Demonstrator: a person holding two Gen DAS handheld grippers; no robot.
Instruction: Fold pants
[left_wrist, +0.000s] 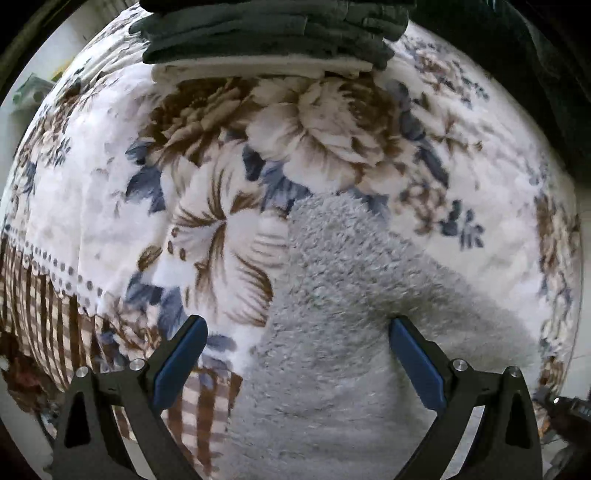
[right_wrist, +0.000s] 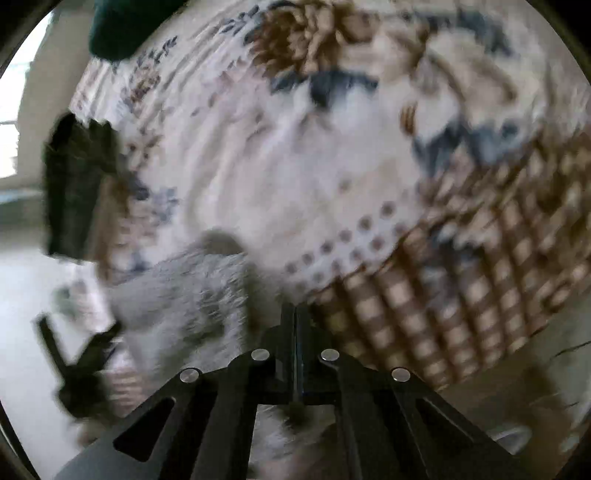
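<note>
Grey fleece pants (left_wrist: 332, 295) lie on a floral blanket (left_wrist: 110, 184), running from the middle of the left wrist view down to its bottom edge. My left gripper (left_wrist: 297, 323) hangs open above them, its blue pads (left_wrist: 181, 365) wide apart and nothing between them. In the blurred right wrist view the pants (right_wrist: 184, 295) reach up to my right gripper (right_wrist: 295, 310). Its fingers are pressed together, with pale fleece showing just beneath them, so it looks shut on an edge of the pants. The left gripper (right_wrist: 74, 369) shows as a dark blur at the lower left.
A stack of folded dark and white clothes (left_wrist: 266, 33) sits at the far edge of the blanket, also visible as a dark block (right_wrist: 77, 192) in the right wrist view. The blanket's checked border (right_wrist: 461, 295) hangs over the bed's edge, with pale floor (right_wrist: 26, 314) beyond.
</note>
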